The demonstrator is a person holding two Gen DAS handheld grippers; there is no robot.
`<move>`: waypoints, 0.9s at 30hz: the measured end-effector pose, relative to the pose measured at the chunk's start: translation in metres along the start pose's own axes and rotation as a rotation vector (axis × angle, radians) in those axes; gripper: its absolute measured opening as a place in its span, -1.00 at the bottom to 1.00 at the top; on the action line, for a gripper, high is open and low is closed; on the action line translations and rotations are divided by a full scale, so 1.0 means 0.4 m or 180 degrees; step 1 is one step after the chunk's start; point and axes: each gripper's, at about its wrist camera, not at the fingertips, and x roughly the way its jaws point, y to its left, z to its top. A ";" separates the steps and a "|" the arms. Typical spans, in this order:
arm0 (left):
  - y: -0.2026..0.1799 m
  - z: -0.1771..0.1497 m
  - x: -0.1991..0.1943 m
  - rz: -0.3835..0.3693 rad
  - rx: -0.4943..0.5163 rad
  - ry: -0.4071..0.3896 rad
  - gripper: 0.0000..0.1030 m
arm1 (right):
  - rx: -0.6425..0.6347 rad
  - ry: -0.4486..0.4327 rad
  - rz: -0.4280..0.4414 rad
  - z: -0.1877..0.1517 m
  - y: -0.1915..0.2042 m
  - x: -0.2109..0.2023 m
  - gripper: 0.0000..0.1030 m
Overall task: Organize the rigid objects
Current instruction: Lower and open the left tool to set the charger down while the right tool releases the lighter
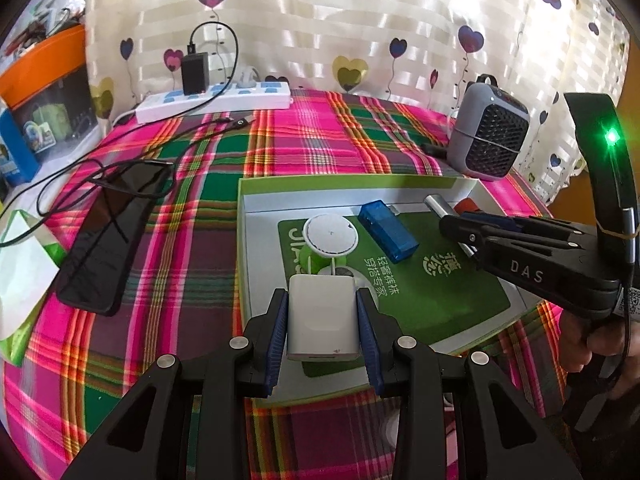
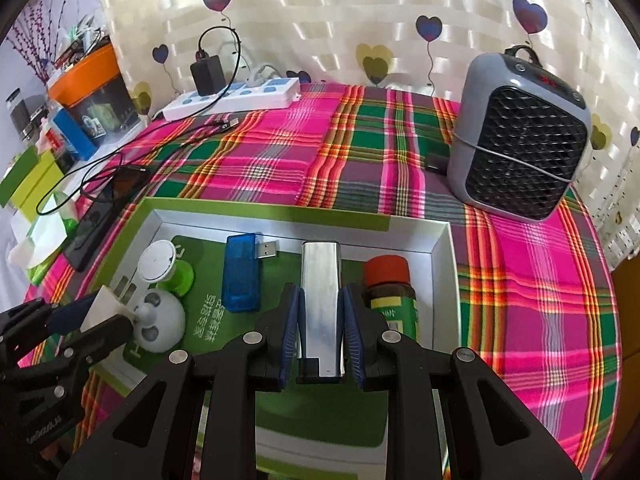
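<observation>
My left tool (image 1: 322,320) clamps a smooth white rounded block (image 1: 322,320) over the shallow green-rimmed box (image 1: 360,184); my right tool (image 2: 321,316) pinches a shiny rectangular metal bar (image 2: 321,292) above it. Inside lie a translucent blue USB stick (image 2: 240,276), a red-capped bottle (image 2: 390,292) and a white disc (image 1: 331,236), all on the plaid tabletop (image 2: 520,320).

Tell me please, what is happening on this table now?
A person holds tongs in each hand over a shallow green-rimmed box. The left tongs grip a white charger block; the right tongs grip a silver metal lighter. A blue USB stick and a red-capped bottle already lie inside.
</observation>
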 end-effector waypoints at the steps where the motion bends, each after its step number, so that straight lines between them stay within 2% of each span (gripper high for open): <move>1: 0.001 0.001 0.004 0.0007 -0.0012 0.0008 -0.37 | -0.0007 0.0007 -0.0002 0.001 0.001 0.005 -0.53; 27: -0.002 0.006 0.024 0.0083 0.0045 0.0001 -0.38 | -0.0034 0.0097 -0.0047 0.007 0.003 0.051 -0.53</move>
